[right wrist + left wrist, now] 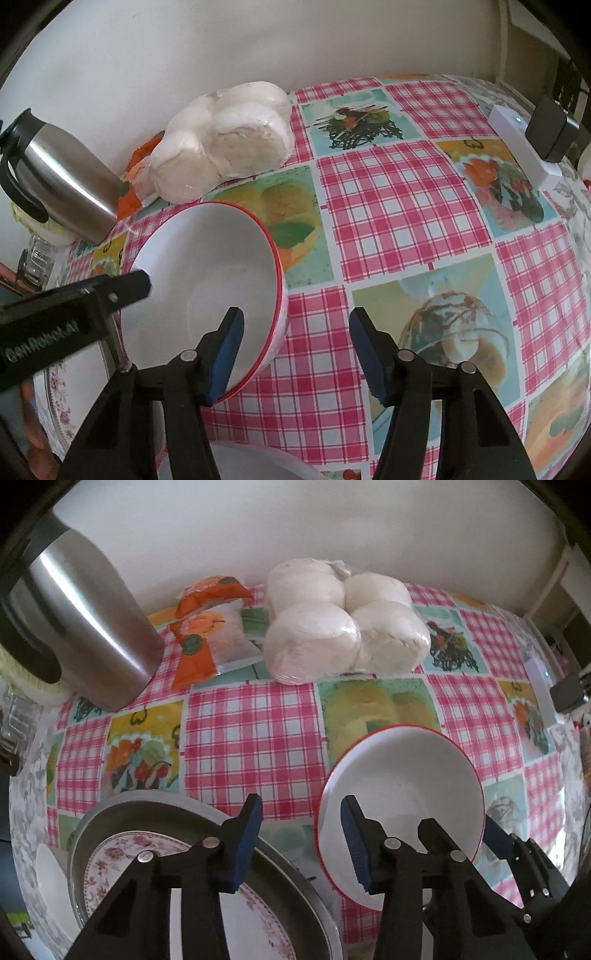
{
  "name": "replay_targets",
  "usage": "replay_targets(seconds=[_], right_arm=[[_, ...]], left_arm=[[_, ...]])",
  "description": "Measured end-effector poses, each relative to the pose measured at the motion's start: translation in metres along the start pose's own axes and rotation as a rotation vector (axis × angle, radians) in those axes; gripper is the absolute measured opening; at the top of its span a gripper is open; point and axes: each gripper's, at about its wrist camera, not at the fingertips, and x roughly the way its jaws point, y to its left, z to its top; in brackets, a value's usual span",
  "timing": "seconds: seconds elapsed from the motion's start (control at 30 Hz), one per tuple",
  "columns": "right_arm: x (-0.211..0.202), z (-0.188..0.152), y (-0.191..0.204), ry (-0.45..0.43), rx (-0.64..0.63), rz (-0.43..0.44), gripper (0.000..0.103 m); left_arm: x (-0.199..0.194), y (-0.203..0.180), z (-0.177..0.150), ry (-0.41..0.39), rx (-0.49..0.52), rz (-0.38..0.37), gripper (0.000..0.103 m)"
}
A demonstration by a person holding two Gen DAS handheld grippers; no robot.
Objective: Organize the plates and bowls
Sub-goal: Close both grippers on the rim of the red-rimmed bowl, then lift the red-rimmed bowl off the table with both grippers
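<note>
Left gripper (301, 812) half-spread, not clamped: one ribbed blue pad inside glossy white red-rimmed bowl (402, 782), other outside, rim between. Right gripper (295, 325) likewise astride opposite rim, not squeezing. Bowl on slick pink-check tablecloth (255, 738), just beside round dull-metal tray (110, 808) holding floral-edged plate (122, 849)

Both wrist views look steeply down, close over the table (255, 738); both share the bowl (402, 775)
</note>
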Motion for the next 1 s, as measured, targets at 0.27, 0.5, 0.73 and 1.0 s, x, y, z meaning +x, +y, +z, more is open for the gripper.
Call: replay_targets(seconds=[0.27, 0.5, 0.73, 1.0], right_arm=[[0.002, -0.001, 0.002, 0.006, 0.006, 0.046, 0.051], [0.005, -0.001, 0.004, 0.021, 0.011, 0.074, 0.049], [0.008, -0.001, 0.008, 0.042, -0.001, 0.092, 0.039], [0.009, -0.001, 0.004, 0.052, 0.003, 0.09, 0.031]], left_arm=[[0.013, -0.004, 0.001, 0.027, 0.004, 0.004, 0.033], [0.022, -0.007, 0.003, 0.048, -0.002, 0.002, 0.029], [0.03, -0.016, 0.002, 0.053, 0.012, -0.001, 0.026], [0.036, -0.031, 0.001, 0.069, 0.014, -0.036, 0.022]])
